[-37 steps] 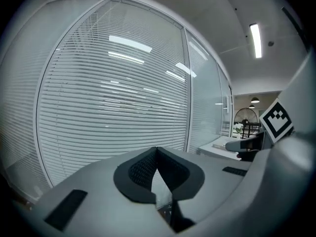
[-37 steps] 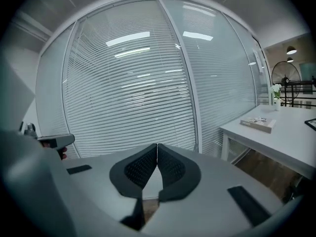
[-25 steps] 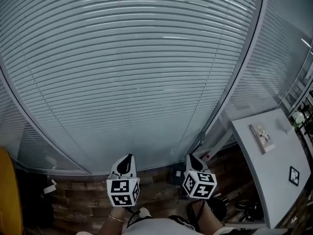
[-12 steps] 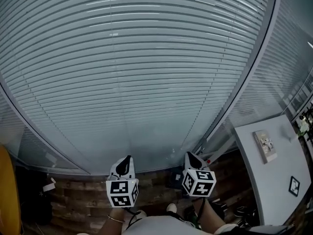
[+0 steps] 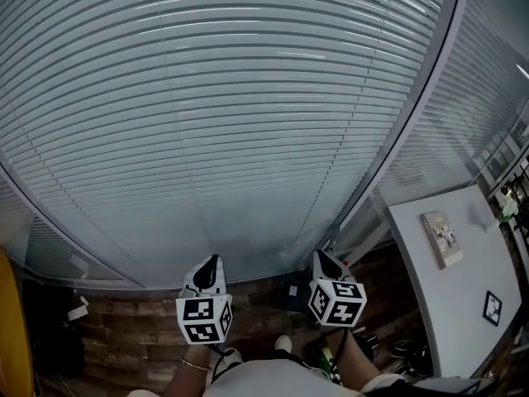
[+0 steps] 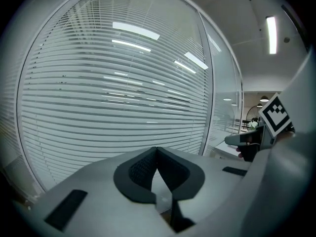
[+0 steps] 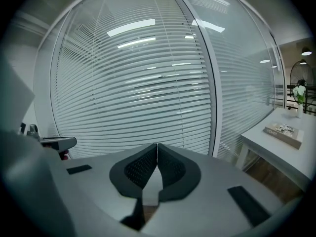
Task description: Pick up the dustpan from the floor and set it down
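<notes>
Two grippers sit low in the head view, one in each of my hands, side by side and apart. My left gripper [image 5: 213, 261] has its jaws pressed fully together with nothing between them. My right gripper [image 5: 324, 256] is the same, its jaws closed and empty. Each carries its cube of black and white square markers nearest to me.

Below them my pale shoes [image 5: 231, 356] stand on a brown wooden floor [image 5: 124, 337]. A small dark object [image 5: 289, 292] lies on the floor between the two grippers; I cannot tell what it is. I cannot make out the dustpan in any view.

A yellow shape [image 5: 8, 329] cuts in at the far left edge. To my right stands a white worktop [image 5: 463, 321] with a book [image 5: 440, 238] lying on it and a small square marker [image 5: 492, 307] nearer its front.

Beyond everything, a glass wall covered by horizontal blinds [image 5: 248, 122] fills most of the scene.
</notes>
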A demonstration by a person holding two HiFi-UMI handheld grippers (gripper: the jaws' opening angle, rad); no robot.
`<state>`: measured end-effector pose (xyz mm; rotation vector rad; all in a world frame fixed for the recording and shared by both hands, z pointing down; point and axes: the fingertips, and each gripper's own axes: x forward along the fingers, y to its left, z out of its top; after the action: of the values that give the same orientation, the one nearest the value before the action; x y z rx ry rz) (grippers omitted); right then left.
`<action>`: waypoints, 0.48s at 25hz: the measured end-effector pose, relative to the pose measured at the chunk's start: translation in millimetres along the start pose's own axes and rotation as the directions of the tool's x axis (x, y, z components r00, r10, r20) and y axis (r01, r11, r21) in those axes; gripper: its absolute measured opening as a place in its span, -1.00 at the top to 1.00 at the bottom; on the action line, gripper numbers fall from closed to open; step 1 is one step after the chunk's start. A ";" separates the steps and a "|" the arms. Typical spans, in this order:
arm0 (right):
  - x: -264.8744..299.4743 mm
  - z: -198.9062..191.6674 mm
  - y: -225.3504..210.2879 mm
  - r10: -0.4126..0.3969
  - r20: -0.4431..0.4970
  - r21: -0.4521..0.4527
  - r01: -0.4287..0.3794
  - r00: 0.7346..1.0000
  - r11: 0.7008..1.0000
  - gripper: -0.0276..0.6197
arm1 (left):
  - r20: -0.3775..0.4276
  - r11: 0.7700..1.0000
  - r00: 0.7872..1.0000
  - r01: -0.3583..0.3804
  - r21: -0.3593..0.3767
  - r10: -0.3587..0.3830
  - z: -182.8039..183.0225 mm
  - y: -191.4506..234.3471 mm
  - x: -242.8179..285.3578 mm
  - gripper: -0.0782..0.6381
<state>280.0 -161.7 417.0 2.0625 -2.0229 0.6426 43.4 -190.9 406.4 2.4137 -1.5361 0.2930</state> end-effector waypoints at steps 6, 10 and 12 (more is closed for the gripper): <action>-13.2 -7.3 -32.2 -0.067 0.001 0.038 0.067 0.998 0.997 0.82 | -0.009 0.997 0.997 0.074 0.021 -0.074 -0.8 -32.4 17.2 0.73; -33.2 -14.3 -67.1 -0.158 -0.002 0.082 0.158 0.987 0.984 0.82 | -0.038 0.985 0.986 0.164 0.043 -0.163 -4.0 -65.9 33.6 0.73; -43.1 -16.7 -86.8 -0.199 -0.004 0.103 0.199 0.980 0.975 0.82 | -0.048 0.977 0.978 0.204 0.055 -0.202 -4.0 -85.2 41.9 0.73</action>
<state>363.3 -110.7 428.2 2.2903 -1.7887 0.7165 138.2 -190.9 413.4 2.5679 -1.2670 0.3492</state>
